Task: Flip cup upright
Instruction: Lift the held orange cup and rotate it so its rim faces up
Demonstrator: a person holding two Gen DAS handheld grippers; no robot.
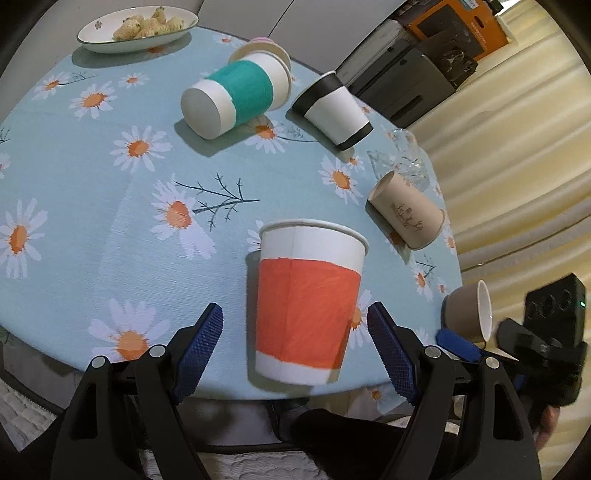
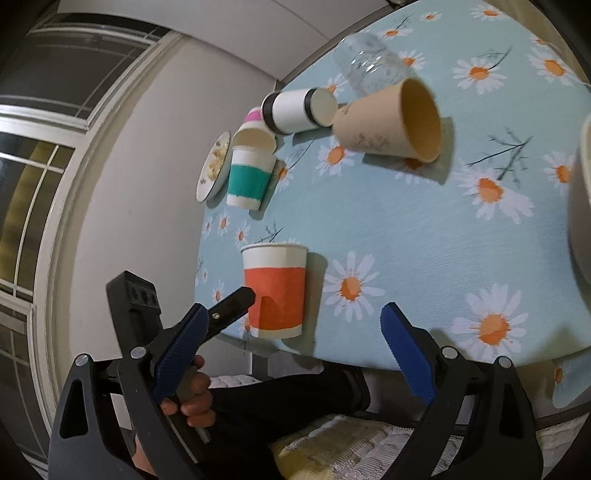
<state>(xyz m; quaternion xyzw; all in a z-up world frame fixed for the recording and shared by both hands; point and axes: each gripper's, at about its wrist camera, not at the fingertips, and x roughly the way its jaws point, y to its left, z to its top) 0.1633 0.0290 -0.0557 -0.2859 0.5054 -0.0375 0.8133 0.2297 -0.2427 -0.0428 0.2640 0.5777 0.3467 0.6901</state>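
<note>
A white paper cup with an orange band (image 1: pixel 308 306) stands upright near the front edge of the round table (image 1: pixel 92 240). My left gripper (image 1: pixel 295 343) is open, its blue pads either side of the cup without touching it. The cup also shows in the right wrist view (image 2: pixel 275 290). My right gripper (image 2: pixel 291 343) is open and empty, held off the table edge. The right gripper appears at the left wrist view's right edge (image 1: pixel 458 345), beside a brown mug (image 1: pixel 469 312) lying on its side.
Lying on their sides: a teal-banded cup (image 1: pixel 236 98), a black-and-white cup (image 1: pixel 334 110), a tan cup (image 1: pixel 406 210), a clear glass (image 1: pixel 404 158). A plate of snacks (image 1: pixel 136 26) sits at the far edge. Dark boxes (image 1: pixel 406 81) stand beyond the table.
</note>
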